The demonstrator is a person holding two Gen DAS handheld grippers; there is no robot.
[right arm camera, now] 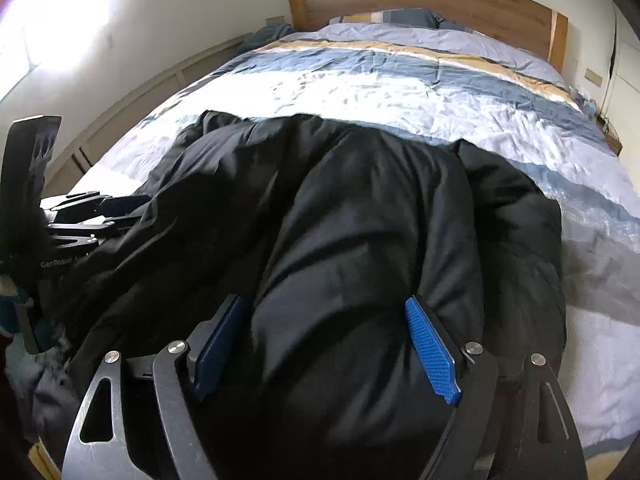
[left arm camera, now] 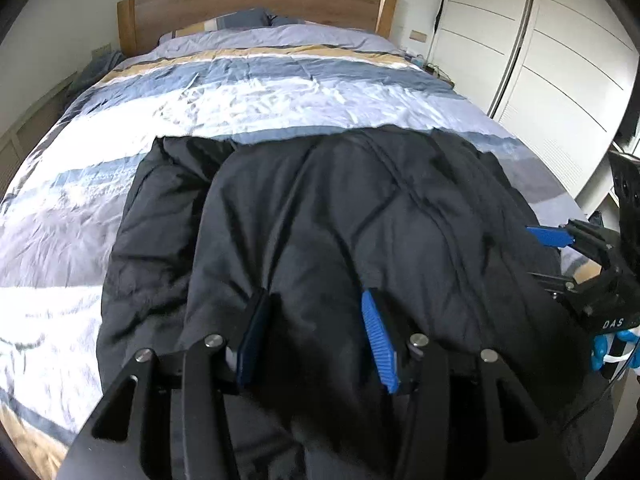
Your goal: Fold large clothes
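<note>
A large black padded jacket (left arm camera: 340, 216) lies spread on the bed; it also shows in the right wrist view (right arm camera: 360, 208). My left gripper (left arm camera: 316, 300) is open, its blue pads (left arm camera: 378, 340) low over the jacket's near part with fabric between them. My right gripper (right arm camera: 324, 304) is open too, its pads (right arm camera: 430, 344) standing wide on either side of a bulge of the jacket. The right gripper shows at the right edge of the left wrist view (left arm camera: 560, 236). The left gripper shows at the left edge of the right wrist view (right arm camera: 100, 216).
The bed has a striped blue, white and tan duvet (left arm camera: 260, 96) and a wooden headboard (left arm camera: 256, 4) with a pillow (left arm camera: 240, 20). White wardrobe doors (left arm camera: 540, 60) stand to the right. A wall with a low panel (right arm camera: 132, 92) runs along the left.
</note>
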